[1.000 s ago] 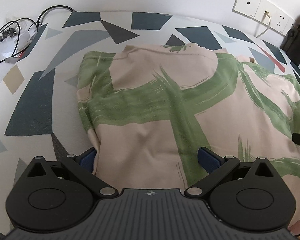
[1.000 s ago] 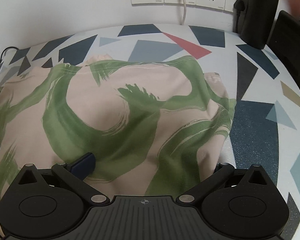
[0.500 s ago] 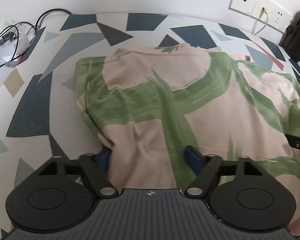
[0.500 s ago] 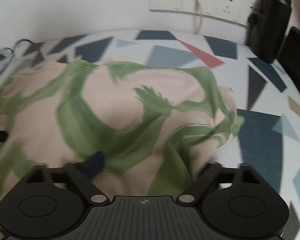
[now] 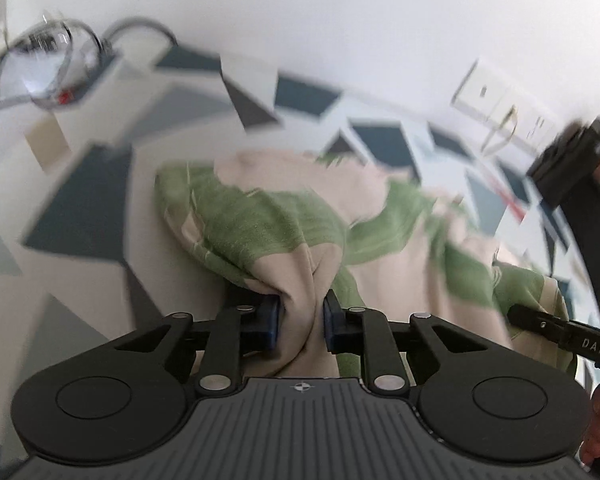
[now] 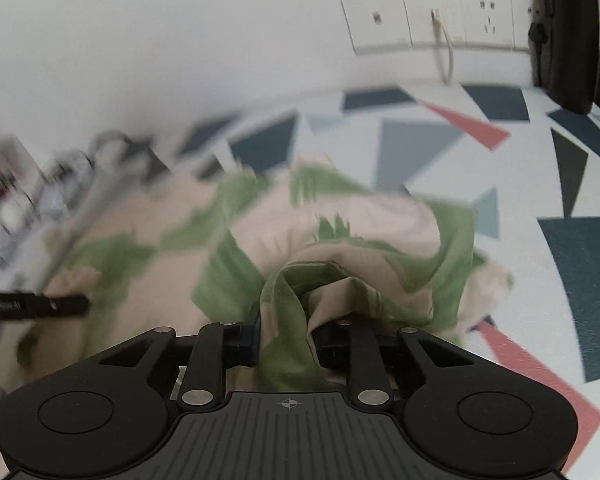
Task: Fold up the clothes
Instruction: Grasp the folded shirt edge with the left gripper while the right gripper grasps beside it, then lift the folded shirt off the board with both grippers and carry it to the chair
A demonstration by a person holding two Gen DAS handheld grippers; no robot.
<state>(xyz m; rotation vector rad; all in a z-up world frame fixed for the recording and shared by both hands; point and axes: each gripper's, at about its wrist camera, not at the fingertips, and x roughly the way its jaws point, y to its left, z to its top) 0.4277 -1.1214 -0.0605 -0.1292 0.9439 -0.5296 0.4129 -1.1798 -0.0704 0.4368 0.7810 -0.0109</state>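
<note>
Left wrist view, surface: patterned tabletop (image 5: pixel 76 216) with dark triangles, running back to a white wall with a socket strip (image 6: pixel 436 20).
Garment: pink cloth with green brushstrokes (image 5: pixel 284 216), spread over the middle of the tabletop, bunched and lifted along its near edge (both views are motion-blurred).
Key relation: the garment lies ahead of both grippers, reaching away toward the wall; its near edge runs side to side between them, so each hand has one end of that edge and neither is nearer than the other, as far as I can tell.
Judged next move: carry the near edge forward over the rest to make the fold, keeping both ends level.
Left gripper (image 5: pixel 302 326): jaws narrow and closing, a pinched fold of pink fabric squeezed between the blue pads (image 5: pixel 270 324).
Right gripper (image 6: pixel 286 334): jaws narrow and closing, a twisted green-and-pink fold gathered between them.
Small detail: the right gripper's dark fingertip shows at the left view's right edge, resting against the cloth.
</note>
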